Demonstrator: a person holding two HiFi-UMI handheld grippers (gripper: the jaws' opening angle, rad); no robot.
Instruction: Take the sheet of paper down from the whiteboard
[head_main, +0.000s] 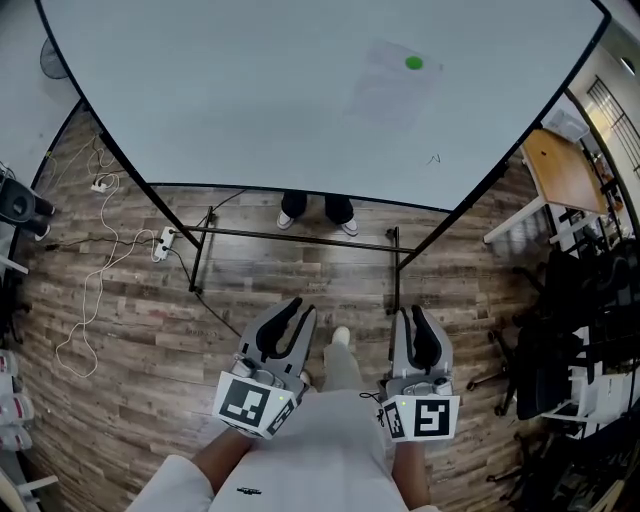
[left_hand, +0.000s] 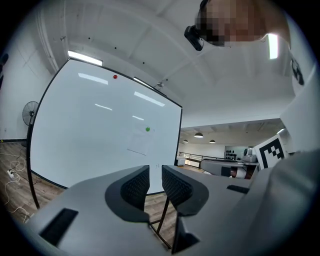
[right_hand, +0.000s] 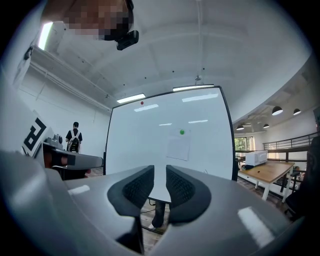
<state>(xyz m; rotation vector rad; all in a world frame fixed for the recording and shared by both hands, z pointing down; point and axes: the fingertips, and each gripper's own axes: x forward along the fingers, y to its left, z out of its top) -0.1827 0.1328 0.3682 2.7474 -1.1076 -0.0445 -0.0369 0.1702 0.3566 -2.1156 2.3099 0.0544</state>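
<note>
Left gripper (left_hand: 155, 174): fingers slightly apart, narrow gap, nothing between the pads. It's held low and level at waist height and aimed at the whiteboard (head_main: 230, 90), which reads as an approach pose, not a reach. Right gripper (right_hand: 159, 176): same story, fingers parted a bit wider, gap empty, pointed at the board. Both are well short of the board, with open floor and the stand's crossbar (head_main: 290, 237) between fingertips and target. The sheet of paper (head_main: 385, 88) is far ahead of both sets of fingers, above their line and off to the right of the left fingers, roughly straight beyond the right ones. It hangs flat on the board, pinned near its top edge by a green magnet (head_main: 414, 63), so the lower edge and corners look free. My guess is the right gripper is the natural one to pinch a free lower corner, with the left going for the magnet or steadying. Risk: pulling against the magnet could tear the sheet. A wooden table (head_main: 562, 170) sits well right of the right fingers, out of the path.
</note>
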